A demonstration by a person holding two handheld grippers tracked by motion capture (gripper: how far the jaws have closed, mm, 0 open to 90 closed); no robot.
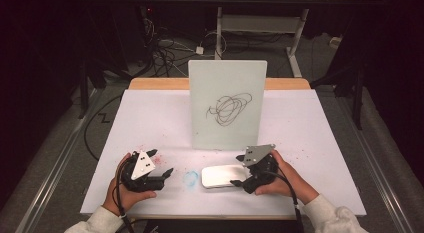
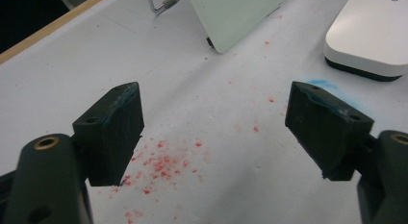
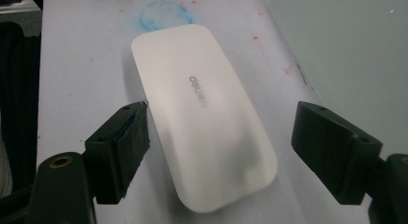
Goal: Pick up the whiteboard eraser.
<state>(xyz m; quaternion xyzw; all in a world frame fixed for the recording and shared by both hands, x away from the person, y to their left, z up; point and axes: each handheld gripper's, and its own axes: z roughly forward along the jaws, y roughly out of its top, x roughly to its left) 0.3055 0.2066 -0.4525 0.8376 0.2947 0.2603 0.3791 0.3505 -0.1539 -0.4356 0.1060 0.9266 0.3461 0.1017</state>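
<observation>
A white eraser [image 1: 222, 176] [image 3: 202, 108] lies flat on the white table sheet [image 1: 150, 123], near the front edge. My right gripper [image 1: 237, 170] [image 3: 221, 142] stands open around its near end; the left pad is close against the eraser's edge and the right pad is well clear of it. Behind the eraser, a small whiteboard [image 1: 227, 105] [image 3: 351, 51] stands upright with a black scribble [image 1: 230, 109] on it. My left gripper [image 1: 162, 163] [image 2: 214, 123] hovers open over the sheet at the front left, nothing between its jaws. In its view, the eraser [image 2: 370, 39] and whiteboard [image 2: 231, 12] lie farther off.
A blue smudge [image 1: 190, 178] [image 3: 161, 15] marks the sheet just left of the eraser. Red specks [image 2: 163, 161] are scattered under the left gripper. The whiteboard leans on a wire stand [image 2: 163, 3]. Cables and a desk frame [image 1: 260, 23] lie on the floor beyond the table.
</observation>
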